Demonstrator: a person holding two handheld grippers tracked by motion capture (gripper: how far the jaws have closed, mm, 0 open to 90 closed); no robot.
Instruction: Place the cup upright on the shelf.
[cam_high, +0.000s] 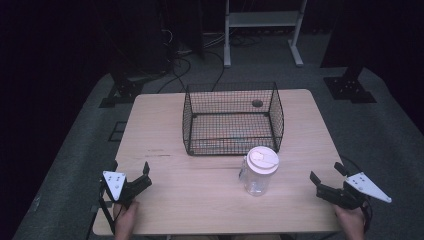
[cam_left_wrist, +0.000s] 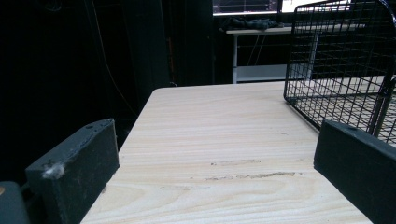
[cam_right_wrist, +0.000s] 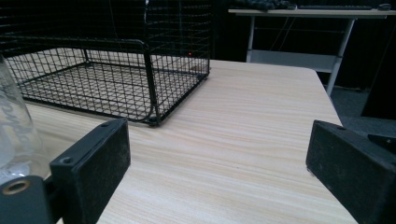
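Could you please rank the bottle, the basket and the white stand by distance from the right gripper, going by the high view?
From the right gripper:
1. Bottle, at the table's near middle, to the gripper's left.
2. Basket, behind the bottle at the table's far middle.
3. White stand, on the floor beyond the table.

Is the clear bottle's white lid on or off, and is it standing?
On, and upright. The clear bottle stands on the table before the wire basket, its white lid seated on top.

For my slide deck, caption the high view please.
Two open grippers flank a lidded clear cup before a wire basket.
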